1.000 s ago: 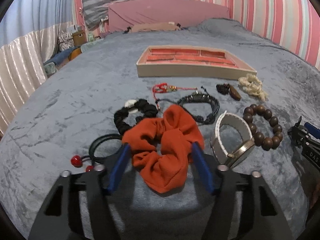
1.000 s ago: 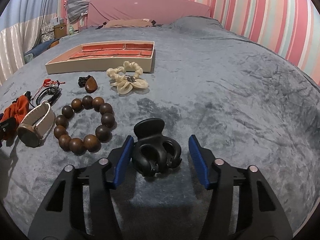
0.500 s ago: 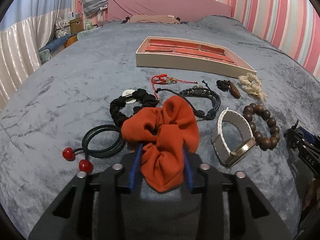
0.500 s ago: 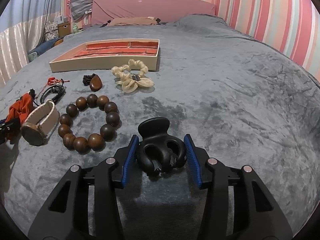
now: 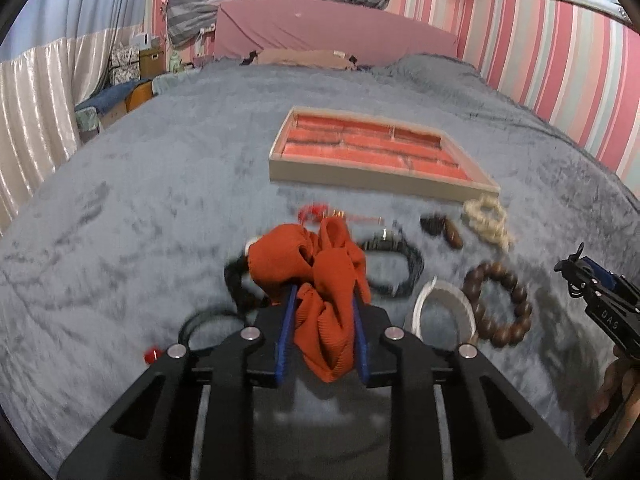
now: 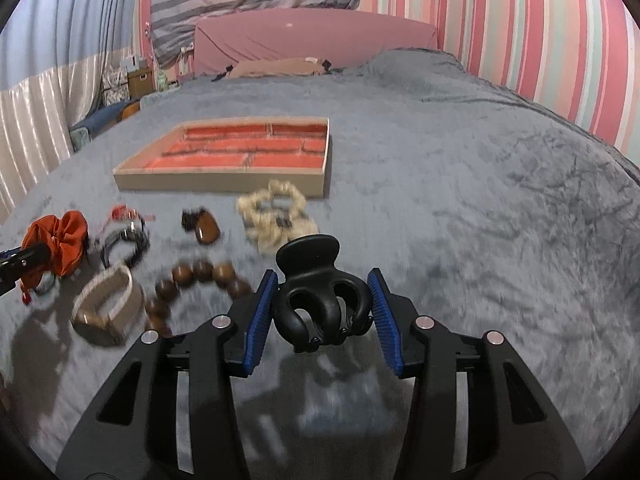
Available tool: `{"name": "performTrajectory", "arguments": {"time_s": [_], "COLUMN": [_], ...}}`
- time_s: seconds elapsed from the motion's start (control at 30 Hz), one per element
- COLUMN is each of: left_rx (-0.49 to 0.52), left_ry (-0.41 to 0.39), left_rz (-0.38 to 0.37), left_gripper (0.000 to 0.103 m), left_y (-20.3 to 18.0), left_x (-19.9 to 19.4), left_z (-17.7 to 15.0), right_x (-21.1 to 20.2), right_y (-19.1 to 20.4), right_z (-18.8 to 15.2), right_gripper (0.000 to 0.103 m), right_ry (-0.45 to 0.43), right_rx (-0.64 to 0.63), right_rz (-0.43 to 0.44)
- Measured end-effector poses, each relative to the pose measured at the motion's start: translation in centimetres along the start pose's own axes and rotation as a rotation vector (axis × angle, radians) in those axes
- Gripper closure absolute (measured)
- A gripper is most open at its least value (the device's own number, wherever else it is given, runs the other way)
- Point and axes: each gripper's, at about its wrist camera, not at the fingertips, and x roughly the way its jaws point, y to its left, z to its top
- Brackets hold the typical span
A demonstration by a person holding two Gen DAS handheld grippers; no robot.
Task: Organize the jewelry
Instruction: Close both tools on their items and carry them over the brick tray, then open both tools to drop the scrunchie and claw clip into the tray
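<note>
Left gripper point(image 5: 320, 336) jaws pinch the ribbed orange fabric scrunchie point(image 5: 320, 284); right gripper point(image 6: 322, 316) jaws clamp the glossy black plastic claw clip point(image 6: 320, 300).

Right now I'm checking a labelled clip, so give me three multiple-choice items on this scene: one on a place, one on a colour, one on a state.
1. Where does the cream scrunchie lie?
A. inside the tray
B. on the blanket just in front of the tray's near corner
C. on the pillow

2. What colour is the scrunchie in the left gripper?
A. orange
B. green
C. white

3. What is the state of the right gripper?
A. wide open over the bare blanket
B. shut on the bead bracelet
C. shut on the black hair claw

Answers: 1 B, it rests on the grey blanket by the tray. 2 A, the orange scrunchie bulges between the blue pads. 3 C, the pads press both sides of the black hair claw.
</note>
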Motion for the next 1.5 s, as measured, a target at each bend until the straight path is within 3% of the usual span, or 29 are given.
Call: {"name": "performTrajectory", "arguments": {"time_s": [0.3, 0.67, 0.9, 1.27, 1.5], "left_rx": [0.035, 0.018, 0.043, 0.033, -0.002], "left_ry": [-0.049, 0.014, 0.048, 0.164, 0.223], "left_rz": [-0.031, -0.035, 0.014, 0.064, 0.048], "left_gripper": [0.078, 0.078, 0.078, 0.078, 0.078], "left_y": [-1.7, -2.4, -2.9, -2.3, -1.3], "left_x": [2.1, 11.5, 18.3, 29.0, 30.9], "left_z": [6.4, 15.9, 20.9, 22.8, 23.4], "right_x": [4.1, 13.8, 21.4, 30.2, 32.3], "right_y": [1.0, 2.2, 2.4, 2.2, 2.8], "right_z": [7.3, 16.2, 19.8, 22.2, 22.2], "right_gripper": [0.056, 0.056, 0.056, 0.056, 0.056], "right_ry": [-0.026, 0.043, 0.118, 0.225, 0.301], "right_rx": [0.005, 0.022, 0.068, 0.082, 0.054], "right_rz": [0.025, 0.061, 0.055, -0.006, -0.025]}}
